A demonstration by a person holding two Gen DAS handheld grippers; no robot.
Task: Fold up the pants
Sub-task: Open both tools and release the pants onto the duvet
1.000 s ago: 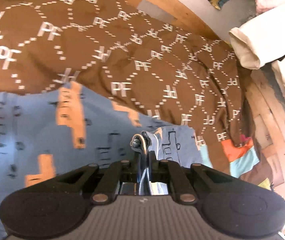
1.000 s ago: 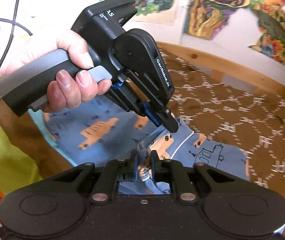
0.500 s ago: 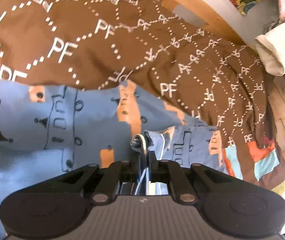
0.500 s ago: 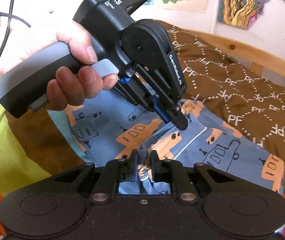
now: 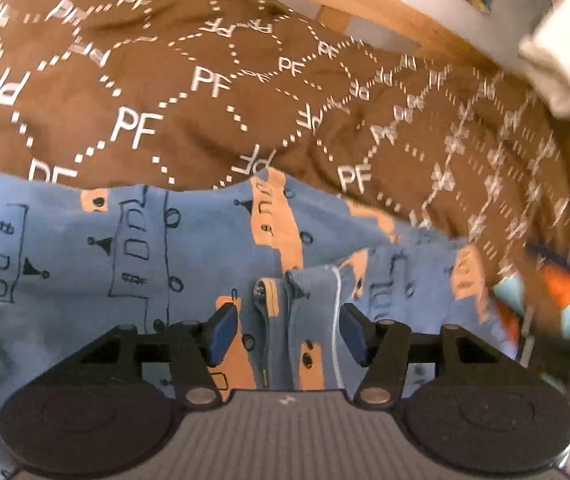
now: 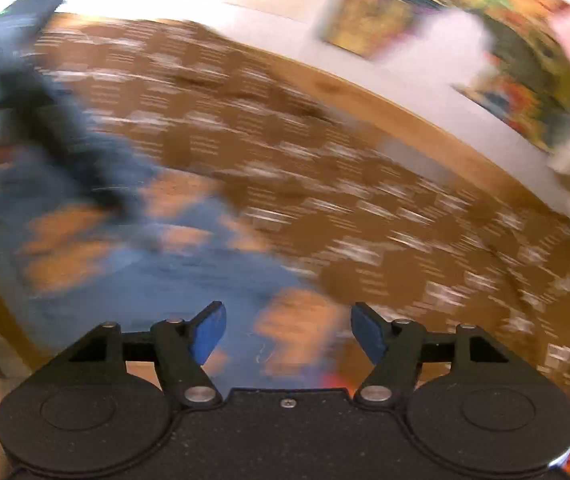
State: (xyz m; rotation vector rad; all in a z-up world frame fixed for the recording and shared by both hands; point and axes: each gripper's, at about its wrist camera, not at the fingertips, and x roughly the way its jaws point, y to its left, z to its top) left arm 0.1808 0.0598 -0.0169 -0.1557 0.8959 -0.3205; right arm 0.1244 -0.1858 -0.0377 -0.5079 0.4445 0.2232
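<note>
The blue pants [image 5: 189, 256] with orange bus prints lie on the brown bedspread [image 5: 213, 92]. My left gripper [image 5: 285, 332] is open, its jaws wide apart, with a bunched fold and white seam of the pants [image 5: 309, 280] lying between the blue pads [image 5: 221, 330]. My right gripper [image 6: 287, 332] is also open and empty, just above the pants [image 6: 173, 280]. The right wrist view is heavily blurred. The left gripper's dark body [image 6: 41, 92] shows blurred at its upper left.
A wooden bed rail [image 5: 385, 8] runs along the far side by a white wall. A cream folded cloth [image 5: 557, 64] sits at the upper right. Colourful pictures [image 6: 425, 20] hang on the wall. A bright orange and teal fabric [image 5: 565, 296] lies at the right.
Both grippers have opened and let go of the pants' edge. The pants now lie on the bedspread. The right gripper is moving fast, blurring its view.
</note>
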